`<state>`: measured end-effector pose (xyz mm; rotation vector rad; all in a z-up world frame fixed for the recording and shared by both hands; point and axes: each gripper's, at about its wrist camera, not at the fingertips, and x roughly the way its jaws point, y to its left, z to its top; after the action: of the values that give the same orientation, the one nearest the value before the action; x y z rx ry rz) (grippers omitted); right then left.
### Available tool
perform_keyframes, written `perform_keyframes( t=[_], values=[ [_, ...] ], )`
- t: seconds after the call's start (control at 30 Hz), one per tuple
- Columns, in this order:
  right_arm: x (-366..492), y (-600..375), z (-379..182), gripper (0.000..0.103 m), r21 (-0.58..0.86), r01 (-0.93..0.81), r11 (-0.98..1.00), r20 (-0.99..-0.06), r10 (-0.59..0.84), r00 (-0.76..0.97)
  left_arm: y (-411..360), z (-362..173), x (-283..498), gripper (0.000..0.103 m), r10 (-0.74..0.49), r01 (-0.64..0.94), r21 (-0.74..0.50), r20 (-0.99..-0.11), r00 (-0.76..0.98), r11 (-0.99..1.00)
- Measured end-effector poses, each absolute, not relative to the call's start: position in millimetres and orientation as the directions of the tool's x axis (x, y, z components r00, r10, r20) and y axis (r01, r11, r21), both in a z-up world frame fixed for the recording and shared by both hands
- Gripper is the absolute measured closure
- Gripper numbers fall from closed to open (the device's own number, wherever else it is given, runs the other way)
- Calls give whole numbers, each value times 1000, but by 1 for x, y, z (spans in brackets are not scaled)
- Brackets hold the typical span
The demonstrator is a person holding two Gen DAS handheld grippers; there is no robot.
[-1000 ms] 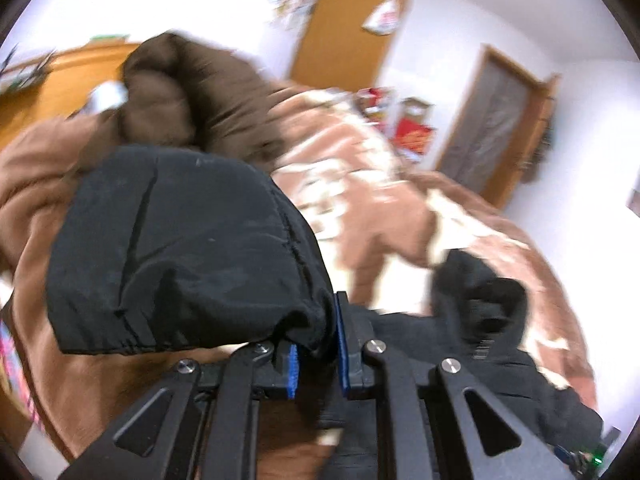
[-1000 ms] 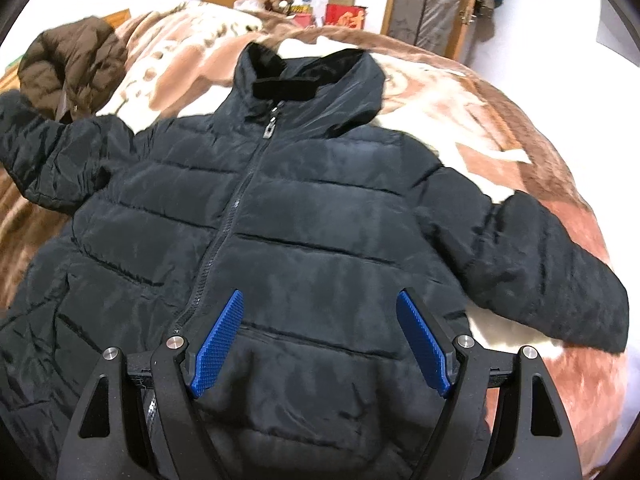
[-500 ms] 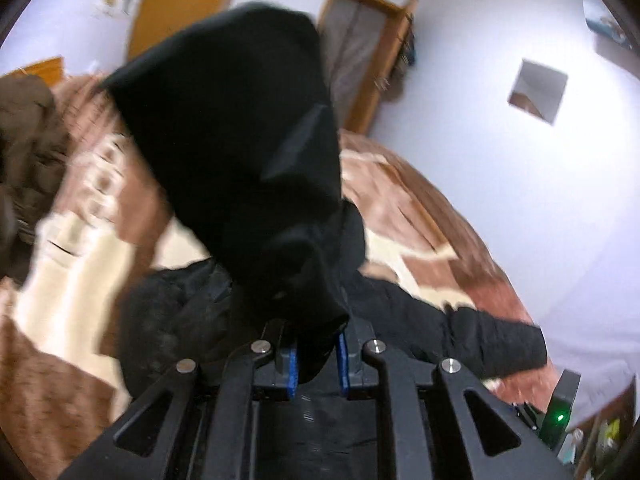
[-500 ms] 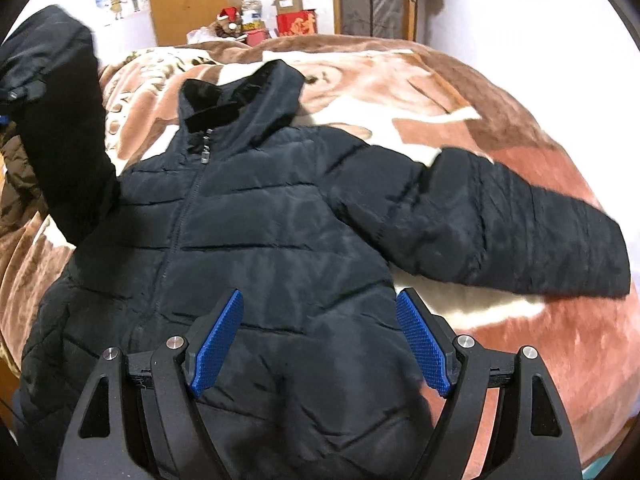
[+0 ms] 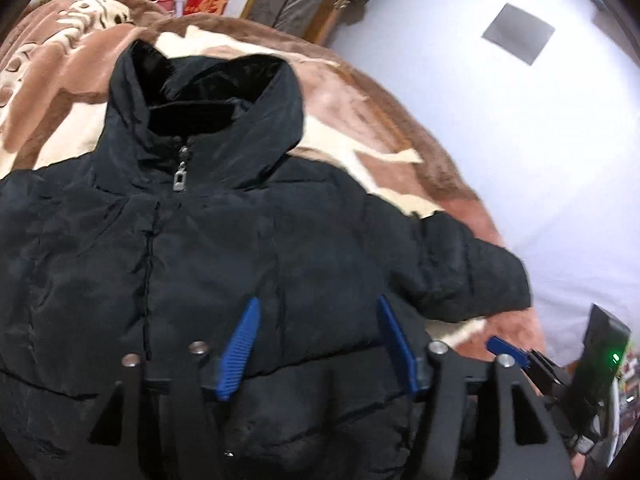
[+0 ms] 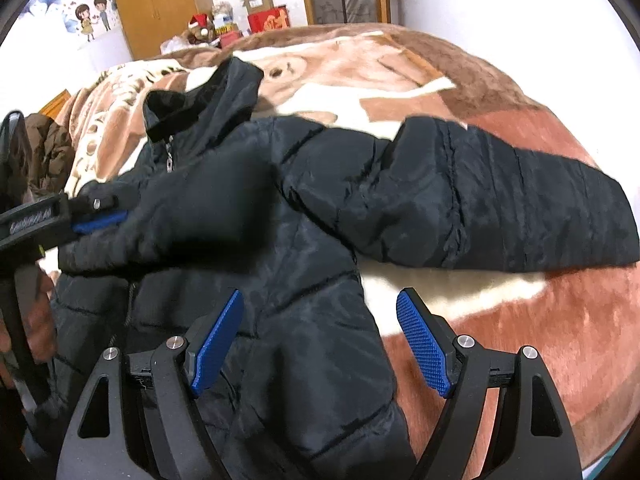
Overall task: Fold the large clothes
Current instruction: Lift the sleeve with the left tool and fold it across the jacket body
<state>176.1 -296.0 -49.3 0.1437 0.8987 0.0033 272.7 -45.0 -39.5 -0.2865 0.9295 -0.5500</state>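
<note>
A black hooded puffer jacket (image 5: 224, 264) lies front up on a brown and cream blanket (image 5: 360, 92). Its zip is closed. One sleeve (image 6: 176, 216) lies folded across the chest. The other sleeve (image 6: 500, 208) stretches out to the right on the blanket. My left gripper (image 5: 316, 340) is open and empty just above the chest; it also shows in the right wrist view (image 6: 96, 216), beside the folded sleeve's cuff. My right gripper (image 6: 320, 344) is open and empty above the jacket's lower right edge (image 6: 320, 360).
A brown coat (image 6: 48, 152) lies bunched at the blanket's far left. Boxes and red items (image 6: 264, 16) stand beyond the bed near a wooden wardrobe (image 6: 156, 4) and a door. A white wall (image 5: 520, 120) runs along the bed's right side.
My left gripper carried the left sleeve up and over the jacket, laid it across the chest and opened. My right gripper stayed open and shifted toward the jacket's right side.
</note>
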Motion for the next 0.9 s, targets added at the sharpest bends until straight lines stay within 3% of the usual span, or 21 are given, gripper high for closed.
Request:
perform_keyframes(
  t=[0.13,0.23,0.37,0.47,0.67,0.9],
  values=[
    [191,-284,-40,24,143,24,989,-757,93,647,-25,-19,268,37,-557,344,-439,-637,533,830],
    [210,-267,-41,25,148,-18,989,-756,125,643,21,-15,278,37,-438,250,-366,-648,623,896],
    [242,-237,-53,48,145,-73,987,-768,159,621,96,-33,309,38,-213,20,-268,-717,664,963],
    [277,-217,-74,61,124,-100,987,-792,160,589,128,-62,330,38,-151,-56,-241,-756,637,969],
    [334,-213,-119,63,88,-75,993,-843,114,526,130,-111,345,38,-138,-86,-232,-794,592,969],
    [343,-216,-127,63,73,-89,993,-864,107,492,121,-120,342,38,-116,-80,-200,-800,588,977]
  ],
)
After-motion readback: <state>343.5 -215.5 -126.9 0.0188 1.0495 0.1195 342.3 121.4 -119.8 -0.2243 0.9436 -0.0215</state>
